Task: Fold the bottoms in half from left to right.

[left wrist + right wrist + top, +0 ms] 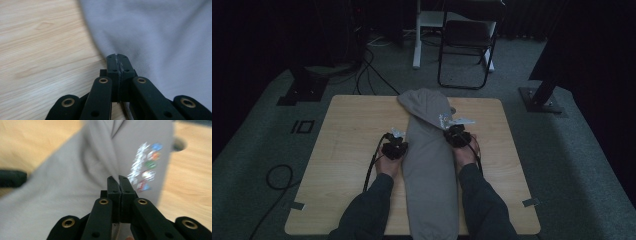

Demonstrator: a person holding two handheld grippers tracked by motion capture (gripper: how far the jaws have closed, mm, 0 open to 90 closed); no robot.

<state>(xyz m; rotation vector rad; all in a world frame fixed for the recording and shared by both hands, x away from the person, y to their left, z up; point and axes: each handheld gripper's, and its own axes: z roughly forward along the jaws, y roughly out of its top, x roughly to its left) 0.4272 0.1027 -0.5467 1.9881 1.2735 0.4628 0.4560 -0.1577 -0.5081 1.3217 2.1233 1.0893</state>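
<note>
Down the middle of the tabletop lies the folded grey garment: soft, light, floppy. Your left tongs and right tongs are both clenched empty at its edges. Pinch the folded side edges.

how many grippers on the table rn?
2. The left gripper sits at the grey garment's left edge; the right gripper sits at its right edge. Both jaws shut.
</note>
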